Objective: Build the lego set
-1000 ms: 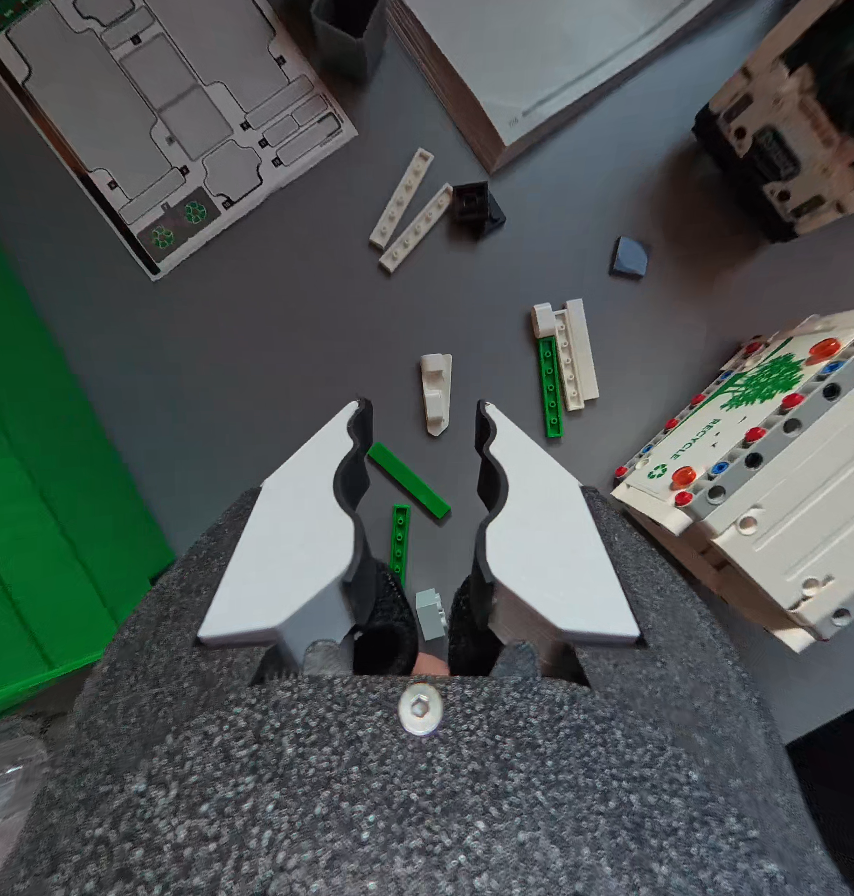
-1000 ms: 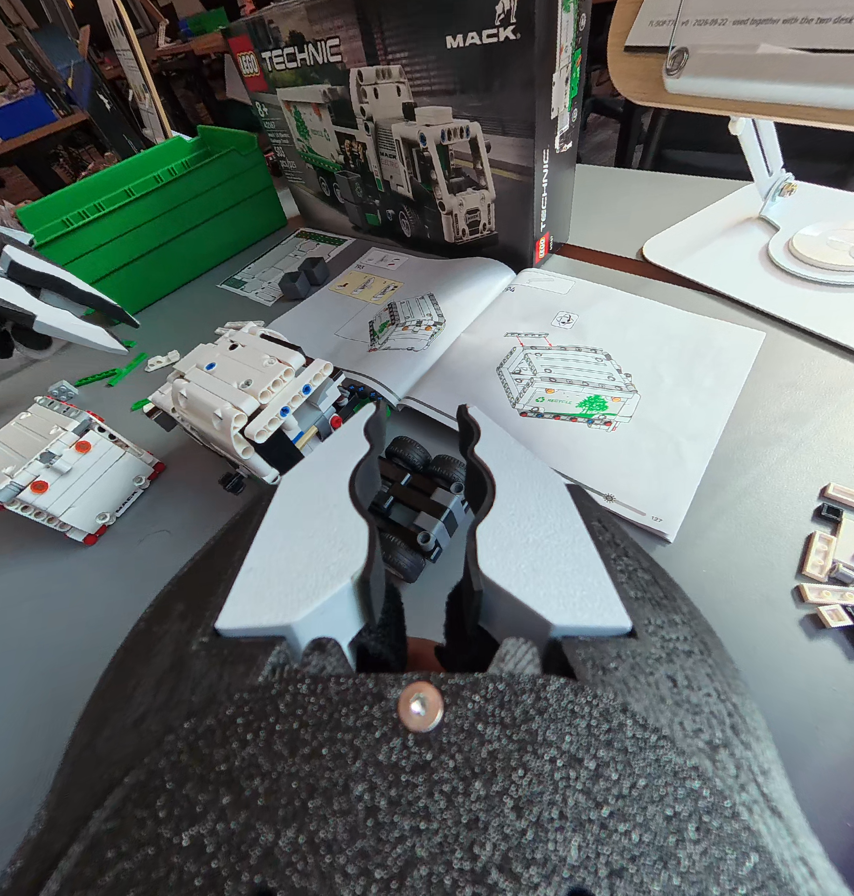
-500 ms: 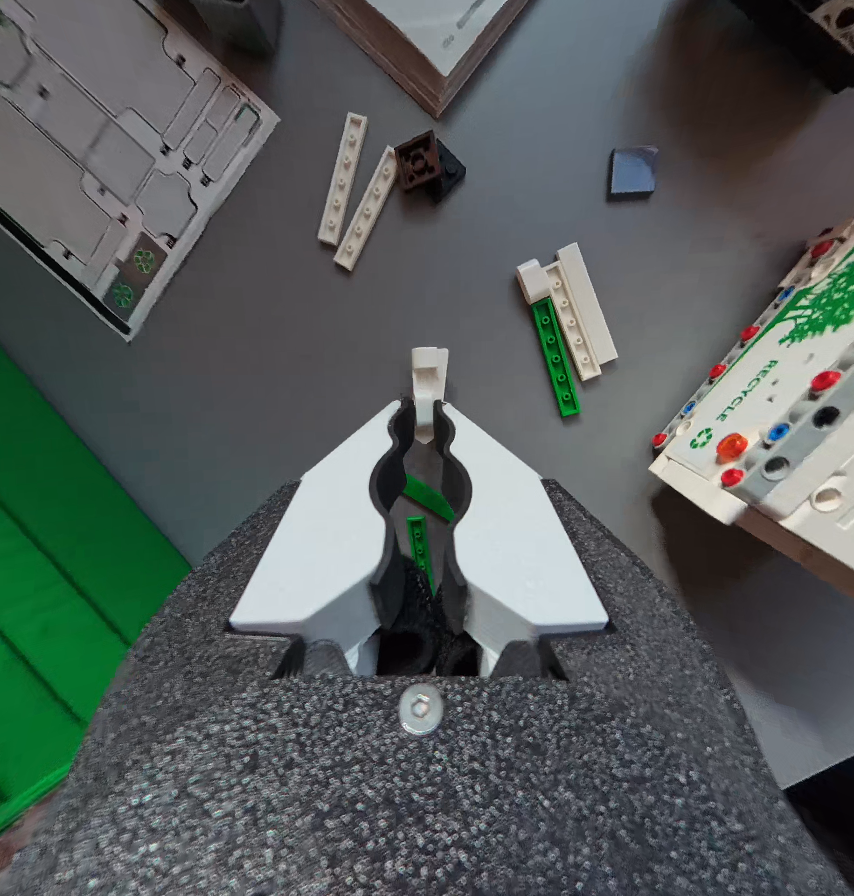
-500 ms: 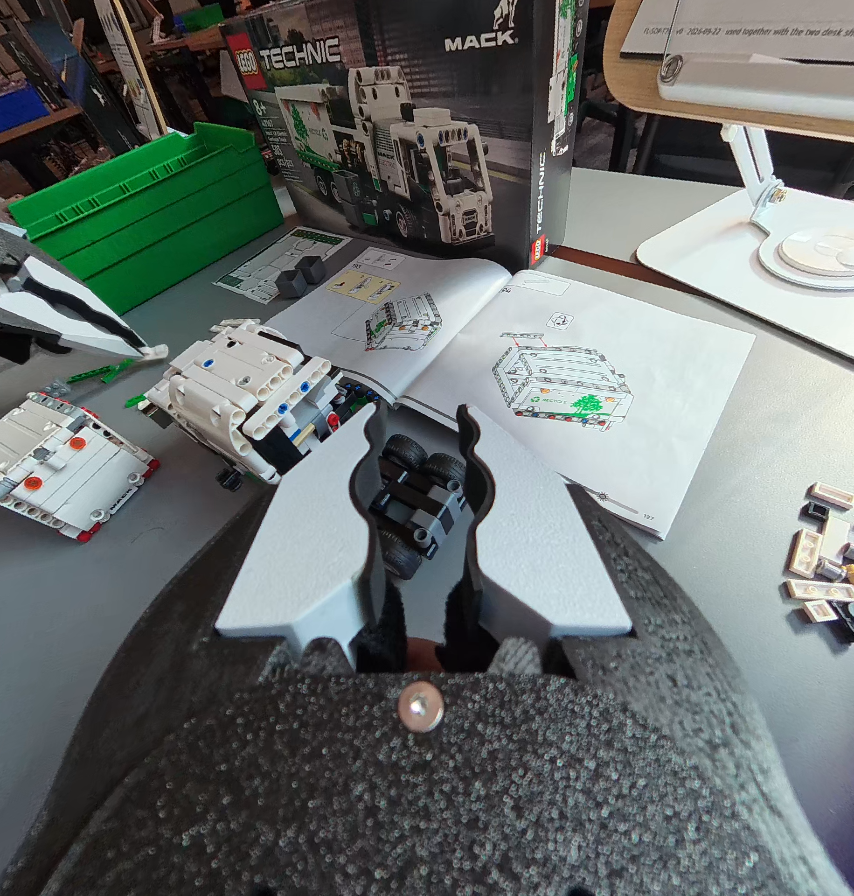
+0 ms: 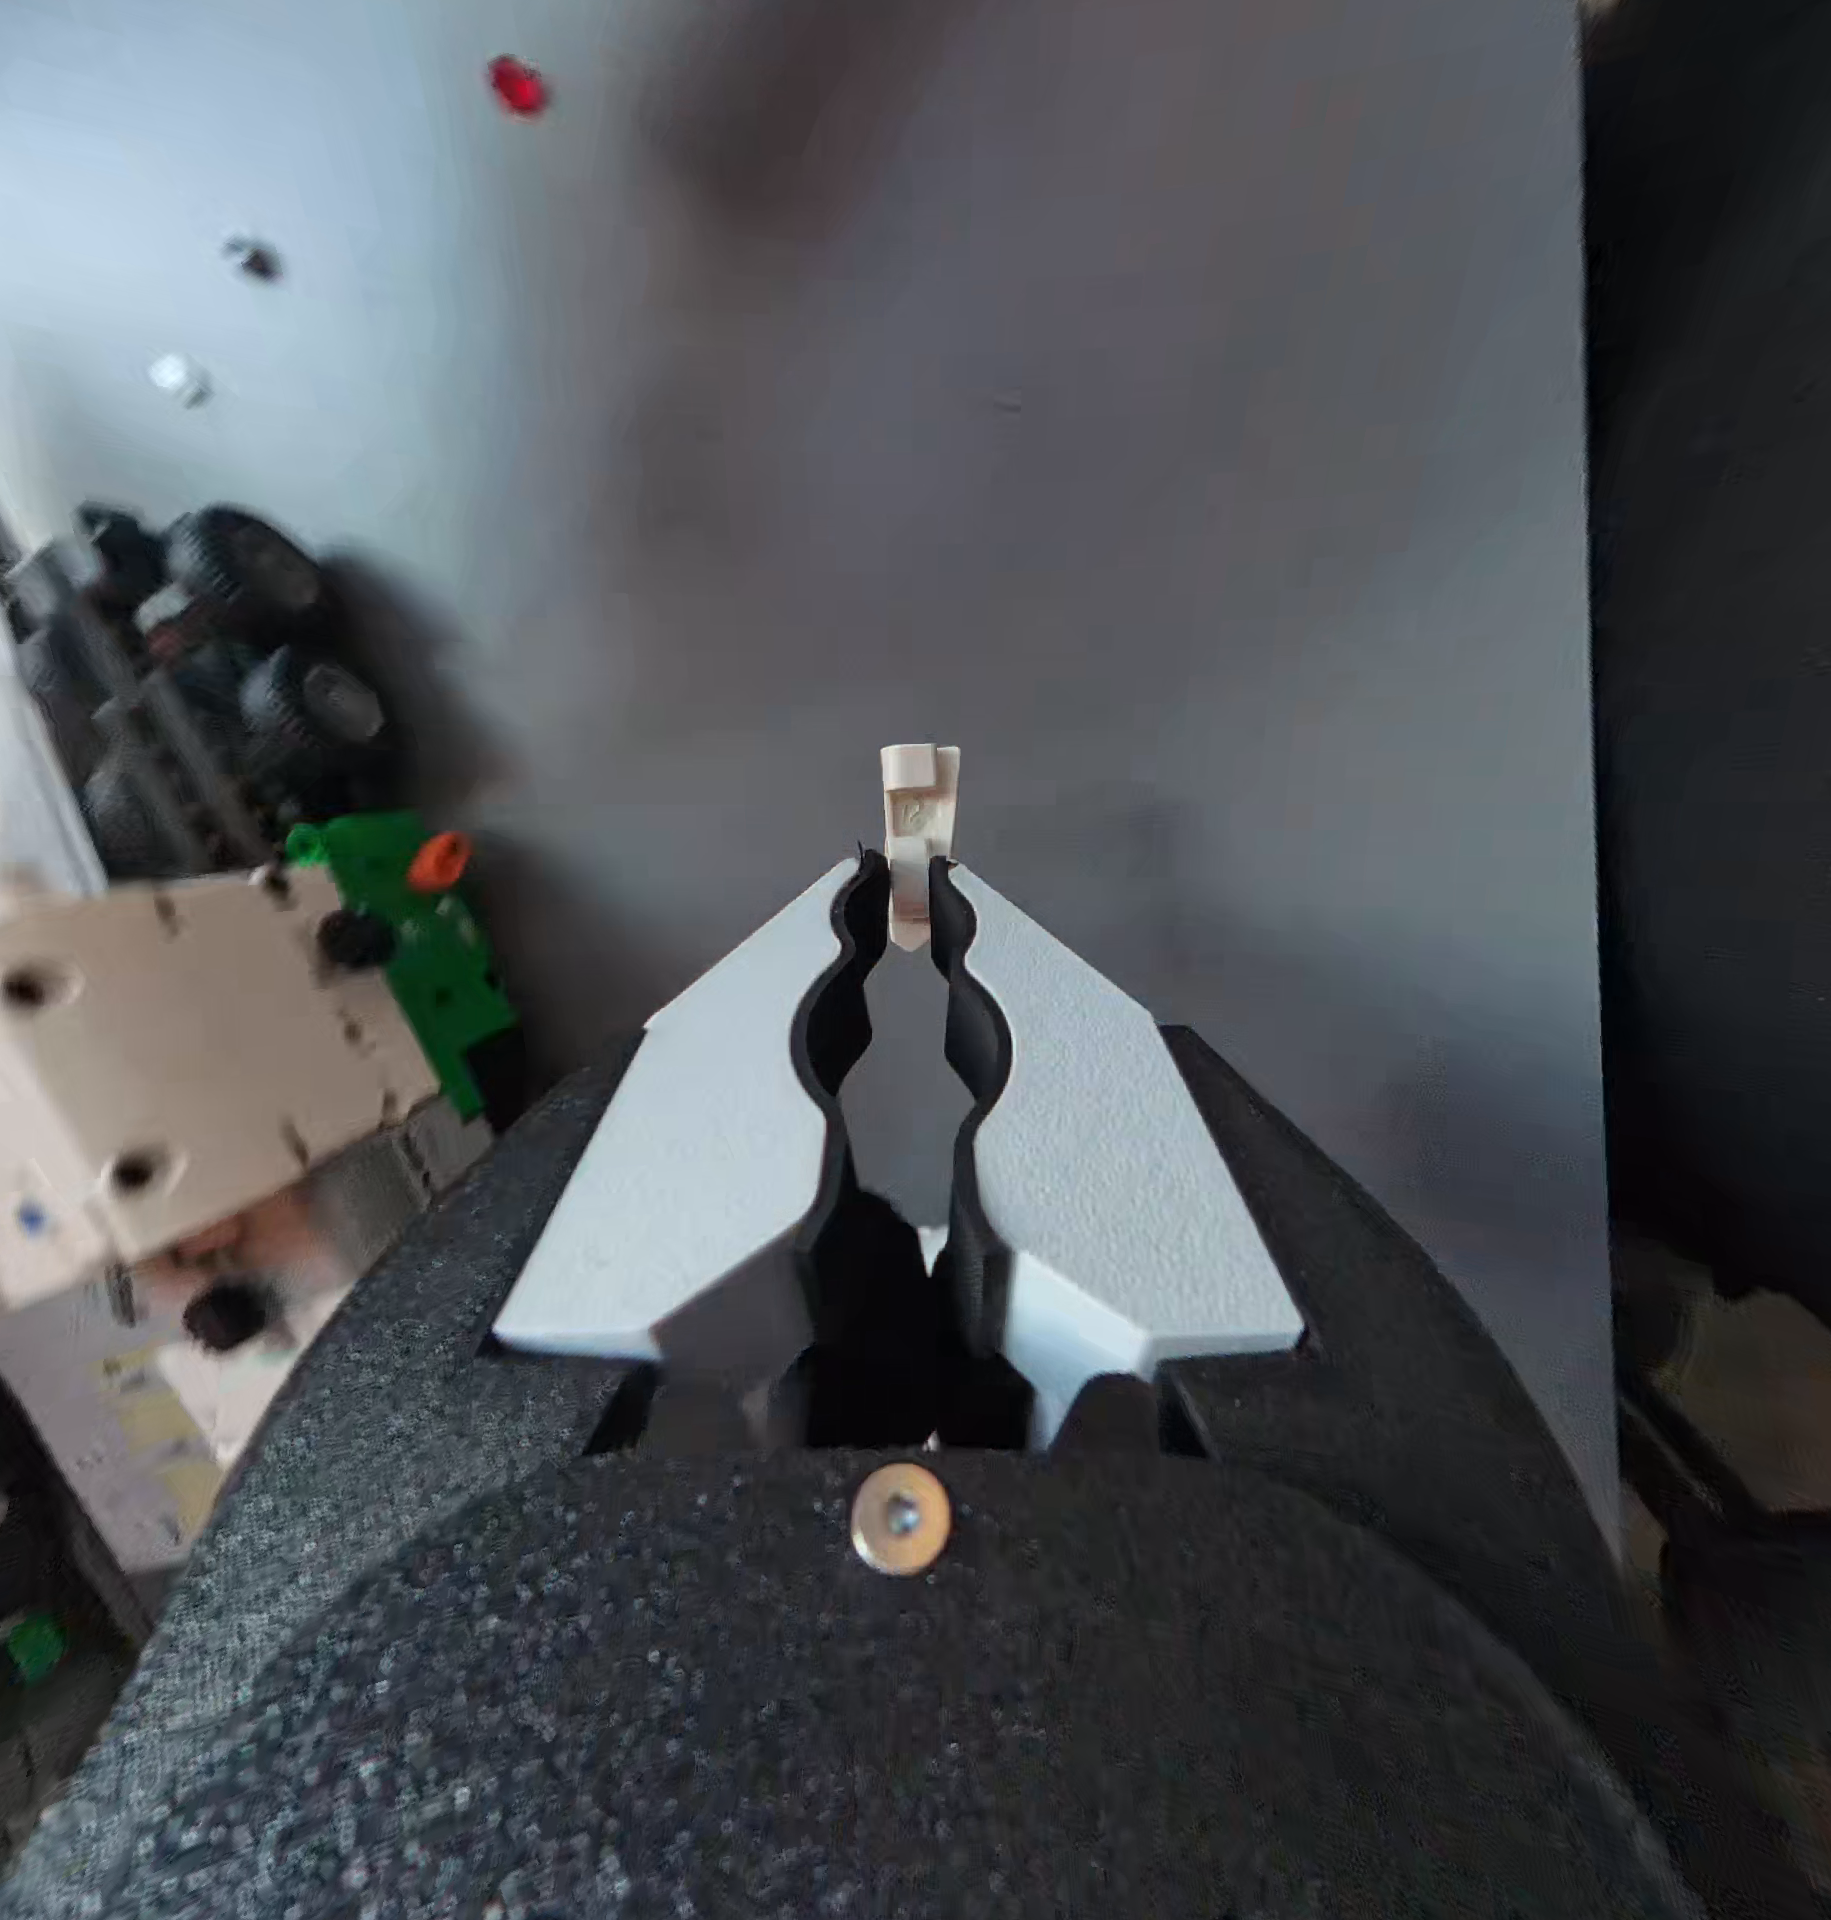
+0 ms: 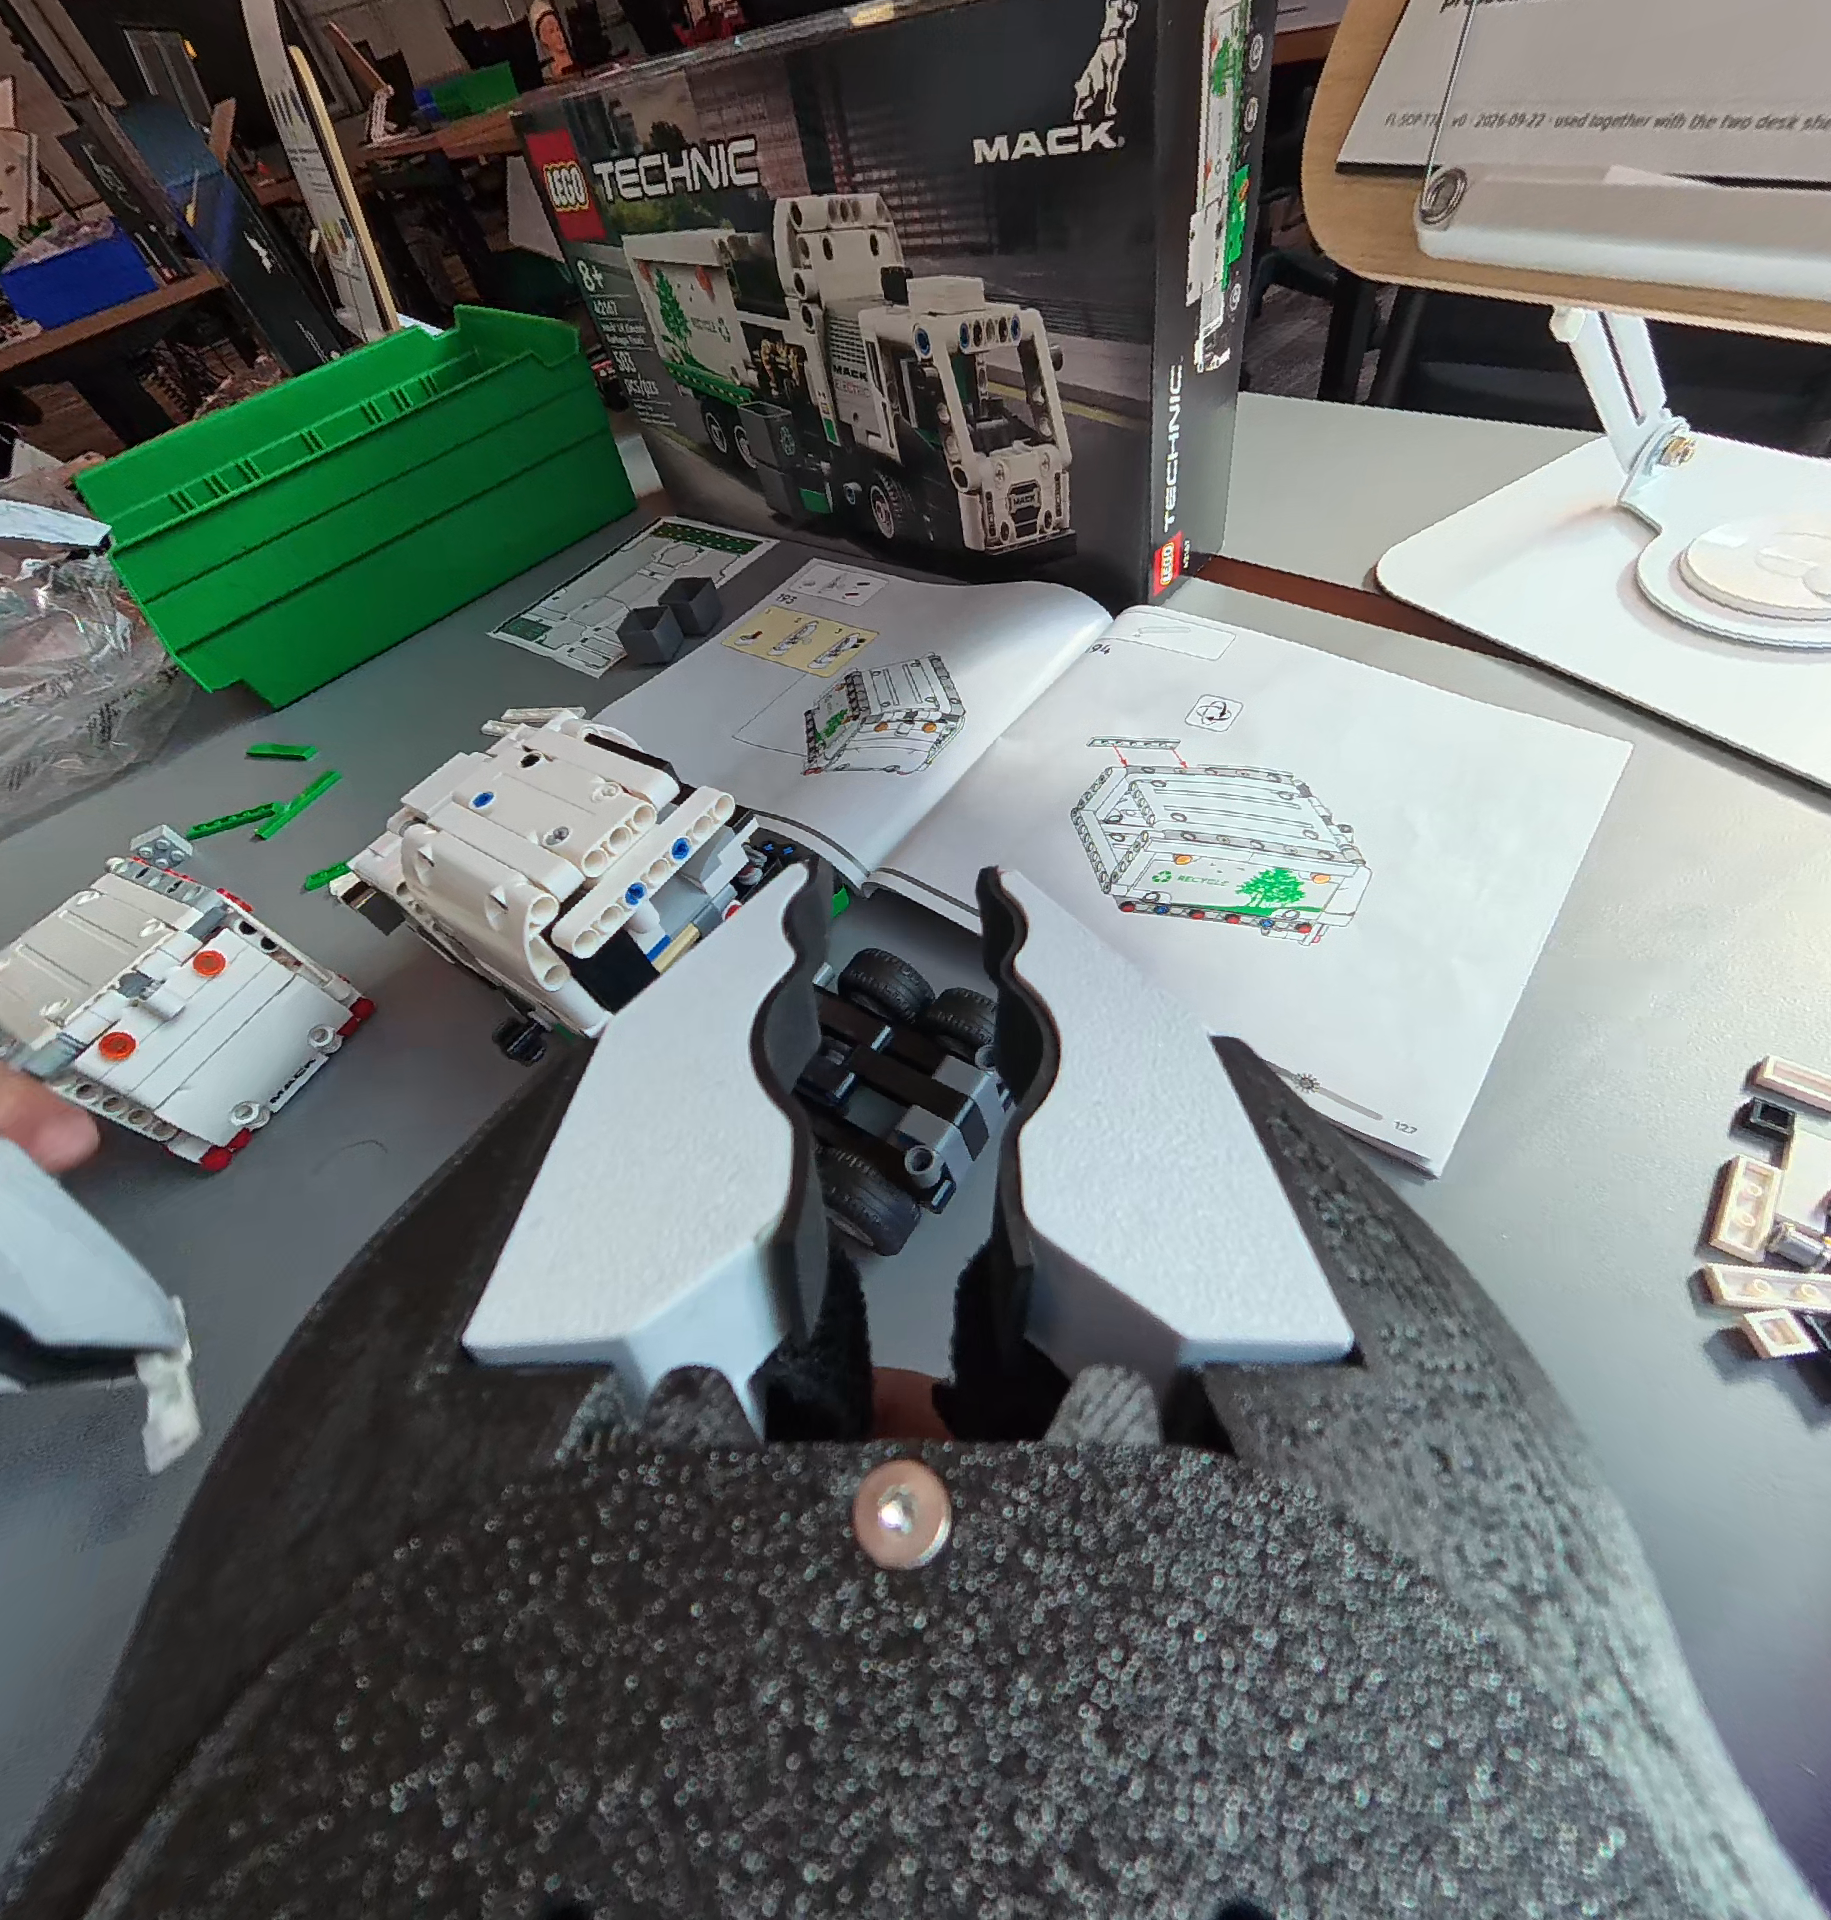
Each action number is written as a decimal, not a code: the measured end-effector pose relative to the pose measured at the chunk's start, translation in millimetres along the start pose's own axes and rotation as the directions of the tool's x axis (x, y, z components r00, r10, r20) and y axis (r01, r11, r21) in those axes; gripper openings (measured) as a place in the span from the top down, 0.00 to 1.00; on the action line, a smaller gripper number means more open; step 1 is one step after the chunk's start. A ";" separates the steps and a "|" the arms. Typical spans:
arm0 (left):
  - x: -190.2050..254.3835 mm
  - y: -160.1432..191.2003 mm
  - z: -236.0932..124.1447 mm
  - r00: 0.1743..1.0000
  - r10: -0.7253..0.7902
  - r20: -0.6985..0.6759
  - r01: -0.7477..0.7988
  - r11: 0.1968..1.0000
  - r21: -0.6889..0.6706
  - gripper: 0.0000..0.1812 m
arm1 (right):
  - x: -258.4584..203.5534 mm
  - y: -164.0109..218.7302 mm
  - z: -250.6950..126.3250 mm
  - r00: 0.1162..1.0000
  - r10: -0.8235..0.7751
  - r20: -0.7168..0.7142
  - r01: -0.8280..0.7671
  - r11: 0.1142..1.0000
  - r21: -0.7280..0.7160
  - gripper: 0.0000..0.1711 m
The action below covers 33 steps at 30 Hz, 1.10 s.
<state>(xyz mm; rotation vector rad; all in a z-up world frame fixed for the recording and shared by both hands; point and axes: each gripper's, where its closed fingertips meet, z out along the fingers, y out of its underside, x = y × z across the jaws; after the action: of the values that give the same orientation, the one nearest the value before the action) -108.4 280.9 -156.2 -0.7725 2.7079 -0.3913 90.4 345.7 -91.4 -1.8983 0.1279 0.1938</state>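
Note:
My left gripper [image 5: 906, 868] is shut on a small white curved Lego piece [image 5: 916, 821] and holds it up above the grey table [image 5: 1202, 520]. It also shows at the left edge of the right wrist view [image 6: 158, 1392], with the white piece [image 6: 170, 1397] at its tip. My right gripper [image 6: 906, 883] is open and empty, hovering over the black wheeled chassis [image 6: 895, 1081]. The white truck cab [image 6: 547, 862] lies just left of it. The white body panel [image 6: 158, 1008] with orange studs lies farther left. The open instruction booklet [image 6: 1150, 790] lies behind.
A green bin [image 6: 360, 509] and the set's box [image 6: 890, 312] stand at the back. Green strips [image 6: 277, 800] lie near the panel. Several small tan and grey parts [image 6: 1794, 1236] lie at the right. A white stand base [image 6: 1669, 582] sits back right. A hand [image 6: 28, 1112] shows at the left edge.
My left gripper closed on the white piece, lifted it off the table and swung it toward the front, near the truck cab. My right gripper stayed open over the chassis.

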 end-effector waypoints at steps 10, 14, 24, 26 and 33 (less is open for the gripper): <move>13.8 -0.2 39.6 0.953 0.220 -0.207 -0.247 0.963 -0.112 0.97 | -9.1 5.1 5.4 0.999 -0.033 0.012 0.033 0.999 -0.024 0.84; 16.4 -2.3 39.9 0.936 0.264 -0.234 -0.293 0.951 -0.096 0.97 | -8.8 7.0 6.1 0.999 -0.037 0.011 0.037 0.999 -0.031 0.84; 2.8 -17.5 -5.0 0.991 0.043 -0.126 -0.026 0.990 0.138 0.86 | -3.8 7.5 4.8 1.000 -0.026 0.005 0.026 0.999 -0.031 0.84; -7.1 -17.6 -42.6 0.989 -0.110 -0.099 0.135 0.944 0.302 0.86 | -2.9 8.0 4.9 1.000 -0.024 0.003 0.024 0.999 -0.032 0.84; -42.9 83.5 -130.0 0.764 -0.643 0.062 0.511 0.660 0.550 0.88 | -0.8 10.7 6.7 1.000 -0.027 -0.003 0.027 0.999 -0.044 0.84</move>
<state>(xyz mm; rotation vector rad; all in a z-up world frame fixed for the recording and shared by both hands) -158.4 395.7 -55.9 -1.3996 1.9032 -1.0228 87.2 348.5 -103.3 -1.9434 0.1014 0.1757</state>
